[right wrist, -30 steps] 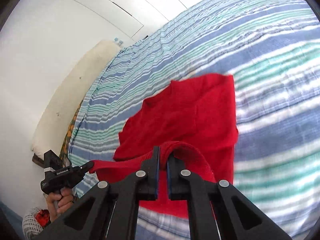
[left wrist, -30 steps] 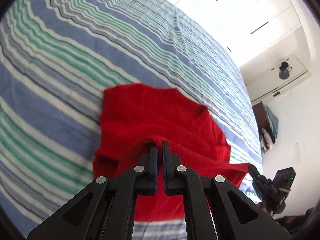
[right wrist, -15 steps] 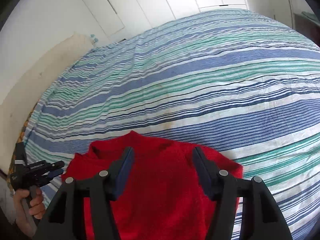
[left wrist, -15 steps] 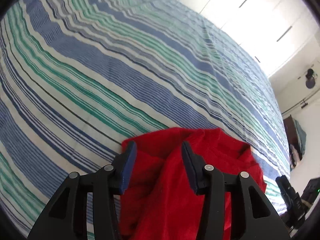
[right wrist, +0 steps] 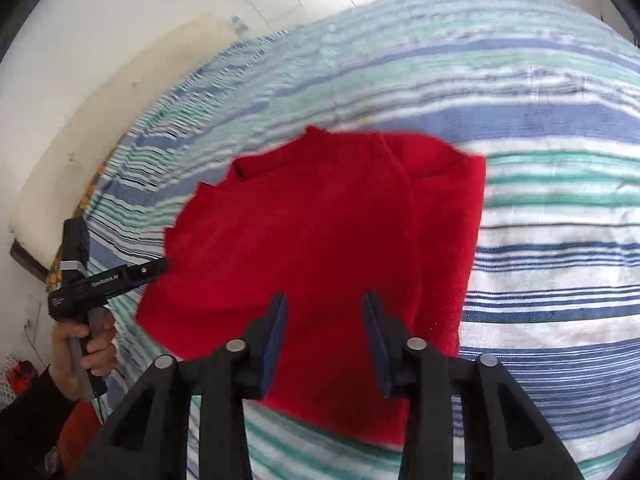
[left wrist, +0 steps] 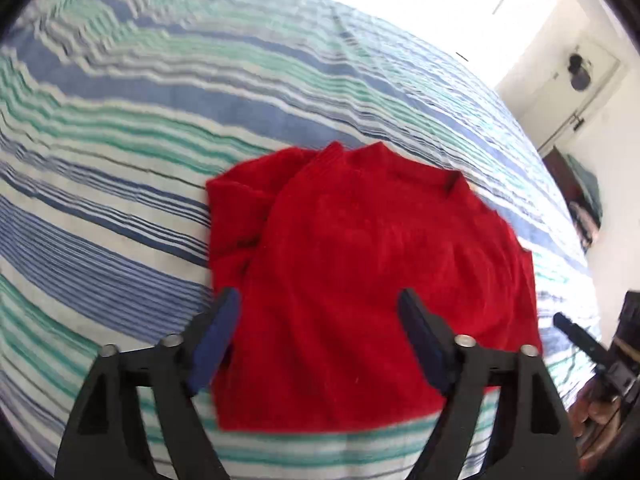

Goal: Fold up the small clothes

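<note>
A red knitted garment (left wrist: 380, 260) lies folded over on the striped bedsheet (left wrist: 140, 128), its neckline at the far edge. My left gripper (left wrist: 317, 300) hovers over its near part. The jaws are opening wide and the pads touch no cloth. In the right wrist view the same garment (right wrist: 312, 240) lies below my right gripper (right wrist: 326, 300). Those jaws are closing a little, but the fingers stand apart and grip nothing. The left gripper (right wrist: 158, 267) shows there too, at the garment's left edge, in a person's hand (right wrist: 84, 344).
The blue, green and white striped sheet (right wrist: 540, 140) covers the whole bed. A cream headboard cushion (right wrist: 80, 140) lies at the far left against the white wall. Dark furniture with clothes (left wrist: 580, 200) stands beyond the bed's right side.
Both grippers were shut on the garment's lifted edge a second ago. They have opened and let it drop, so it now lies folded on the sheet, and both hands have pulled back.
</note>
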Demonstrator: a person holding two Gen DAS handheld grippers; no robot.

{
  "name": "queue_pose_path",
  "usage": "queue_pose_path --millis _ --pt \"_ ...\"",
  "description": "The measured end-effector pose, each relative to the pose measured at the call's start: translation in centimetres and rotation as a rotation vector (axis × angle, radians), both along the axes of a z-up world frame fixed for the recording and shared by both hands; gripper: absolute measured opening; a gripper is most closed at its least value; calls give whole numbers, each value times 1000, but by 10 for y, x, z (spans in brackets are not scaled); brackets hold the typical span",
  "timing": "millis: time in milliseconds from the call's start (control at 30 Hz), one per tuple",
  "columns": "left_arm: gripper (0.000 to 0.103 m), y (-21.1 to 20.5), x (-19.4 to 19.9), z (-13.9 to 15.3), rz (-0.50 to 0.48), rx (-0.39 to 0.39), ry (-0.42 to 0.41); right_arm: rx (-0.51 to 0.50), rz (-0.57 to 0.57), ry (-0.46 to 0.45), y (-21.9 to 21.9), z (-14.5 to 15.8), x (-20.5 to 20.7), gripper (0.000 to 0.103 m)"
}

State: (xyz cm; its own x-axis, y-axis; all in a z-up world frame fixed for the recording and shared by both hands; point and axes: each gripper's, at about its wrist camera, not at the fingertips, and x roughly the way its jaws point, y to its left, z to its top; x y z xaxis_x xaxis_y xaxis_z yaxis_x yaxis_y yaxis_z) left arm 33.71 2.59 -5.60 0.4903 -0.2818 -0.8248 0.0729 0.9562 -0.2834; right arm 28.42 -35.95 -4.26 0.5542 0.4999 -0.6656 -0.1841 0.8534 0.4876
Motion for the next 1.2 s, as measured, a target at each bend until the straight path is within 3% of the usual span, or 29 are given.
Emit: queue_pose_path --millis 67,133,167,200,267,367,433,500,567,633,667,700,733,767,900,1033,1100,1167,1200 --pt "89 5 -9 -10 -6 75 26 28 28 -16 3 3 -20 68" --pt "78 24 -14 -27 41 111 101 -6 41 67 9 -23 -28 70" --pt "75 41 -18 -31 80 84 140 -64 33 148 11 -45 -30 70" --pt "75 54 -24 -29 110 37 149 -95 23 201 9 -60 -33 61" --pt "76 84 -37 -16 166 -41 110 -78 -34 150 2 -45 -48 57" --pt "82 97 -34 -3 167 -77 77 -23 -93 77 -5 -12 -79 73" --pt "88 88 -24 -6 126 -141 92 -14 -105 11 -4 3 -103 77" --pt "91 79 -10 -15 105 -171 130 -5 -112 6 -3 3 -117 79" --pt "91 59 9 -38 131 -109 200 18 -135 22 -3 -3 -134 78" --pt "77 44 14 -45 173 -3 201 46 -171 47 -6 -11 -150 79" --pt "61 36 13 -42 156 22 172 60 -189 63 -8 -15 -157 78" --pt "11 28 14 -41 113 10 176 72 -204 79 -7 -19 -160 78" --pt "10 20 15 -37 86 6 203 79 -216 90 -9 -22 -164 78" --pt "10 14 13 -26 93 52 184 79 -221 95 -12 -23 -168 78" --pt "9 -28 5 49 36 151 13 66 -245 57 -29 -21 -170 79" --pt "9 -117 -2 107 -116 182 -133 114 -290 17 -47 -15 -171 79" --pt "10 -178 -8 113 -205 200 -180 126 -306 18 -55 -16 -173 78" --pt "14 -240 -14 98 -272 219 -182 126 -324 18 -62 -17 -178 79" --pt "23 -267 -13 82 -306 218 -155 124 -336 20 -66 -17 -180 78"
